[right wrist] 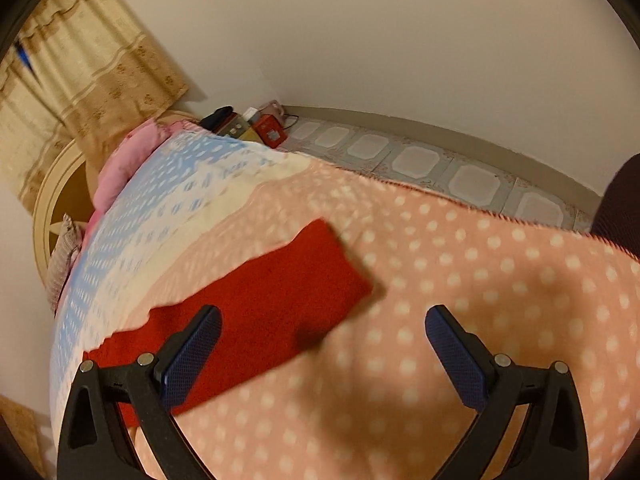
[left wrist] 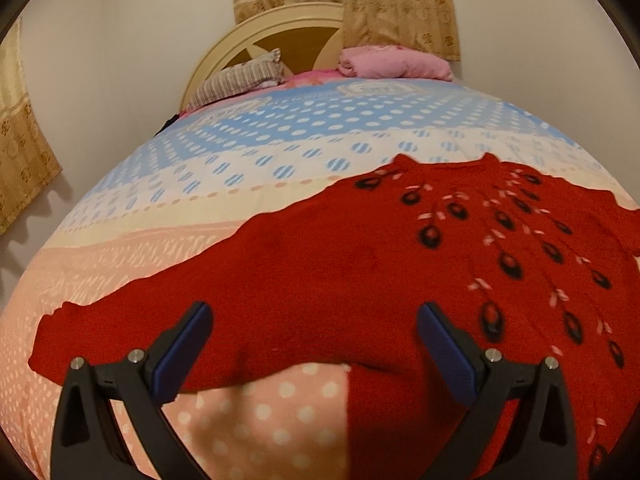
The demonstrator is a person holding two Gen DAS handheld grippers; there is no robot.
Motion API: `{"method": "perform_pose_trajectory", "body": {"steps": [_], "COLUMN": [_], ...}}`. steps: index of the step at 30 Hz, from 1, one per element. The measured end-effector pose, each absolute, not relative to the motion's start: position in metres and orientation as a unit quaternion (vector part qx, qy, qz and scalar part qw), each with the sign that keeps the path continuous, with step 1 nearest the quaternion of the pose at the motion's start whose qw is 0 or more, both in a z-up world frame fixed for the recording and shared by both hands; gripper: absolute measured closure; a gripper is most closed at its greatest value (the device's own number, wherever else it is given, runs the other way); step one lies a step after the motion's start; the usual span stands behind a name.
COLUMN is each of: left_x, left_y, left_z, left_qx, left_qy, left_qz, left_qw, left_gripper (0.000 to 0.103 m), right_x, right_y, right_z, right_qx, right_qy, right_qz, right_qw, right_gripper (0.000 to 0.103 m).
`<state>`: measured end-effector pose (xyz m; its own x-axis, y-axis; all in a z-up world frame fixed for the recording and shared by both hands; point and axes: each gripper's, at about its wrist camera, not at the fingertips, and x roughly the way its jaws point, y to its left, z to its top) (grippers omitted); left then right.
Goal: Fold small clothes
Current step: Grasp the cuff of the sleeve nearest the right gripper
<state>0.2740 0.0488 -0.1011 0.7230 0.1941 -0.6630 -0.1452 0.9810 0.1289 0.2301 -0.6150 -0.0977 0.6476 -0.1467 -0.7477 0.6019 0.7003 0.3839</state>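
A small red knit sweater (left wrist: 320, 264) with black and pink embroidery lies spread flat on the bed. One sleeve stretches to the left in the left wrist view. My left gripper (left wrist: 314, 316) is open and empty, just above the sweater's near hem by the armpit. In the right wrist view the other red sleeve (right wrist: 276, 292) lies across the polka-dot cover. My right gripper (right wrist: 324, 320) is open and empty above the bed, its left finger (right wrist: 192, 356) over the sleeve, its right finger over bare cover.
The bed cover (left wrist: 260, 420) is pink with white dots, blue and cream farther off. Pillows (left wrist: 240, 80) and a folded pink blanket (left wrist: 392, 62) lie by the headboard. The bed edge (right wrist: 480, 204) drops to a tiled floor, with boxes (right wrist: 268, 128) by the wall.
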Motion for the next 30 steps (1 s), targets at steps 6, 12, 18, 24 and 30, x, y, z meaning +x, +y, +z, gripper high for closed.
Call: {"method": "perform_pose_trajectory", "body": {"steps": [6,12,18,24,30], "left_x": [0.284,0.284,0.280,0.274,0.265], "left_y": [0.057,0.057,0.063,0.074,0.080], "left_z": [-0.110,-0.110,-0.107,-0.105,-0.103], "left_qx": [0.011,0.010,0.002,-0.014,-0.020], "left_qy": [0.380,0.379,0.374,0.371,0.364], "left_qz": [0.088,0.081,0.083,0.085,0.084], "left_qw": [0.921,0.922,0.924,0.925,0.927], "left_gripper": [0.000,0.000,0.000,0.000,0.000], "right_x": [0.257,0.267,0.259,0.250,0.260], "right_y": [-0.630,-0.618,-0.606,-0.591,-0.553], "right_z": [-0.120,-0.121,-0.089,-0.036,0.013], "right_qx": [0.333,0.303,0.278,0.259,0.226], "right_qy": [0.387,0.392,0.361,0.317,0.291], "right_qz": [-0.205,-0.195,-0.182,-0.165,-0.136], "right_qw": [0.835,0.847,0.871,0.897,0.920], "right_gripper": [0.022,0.072,0.084,0.085,0.085]}}
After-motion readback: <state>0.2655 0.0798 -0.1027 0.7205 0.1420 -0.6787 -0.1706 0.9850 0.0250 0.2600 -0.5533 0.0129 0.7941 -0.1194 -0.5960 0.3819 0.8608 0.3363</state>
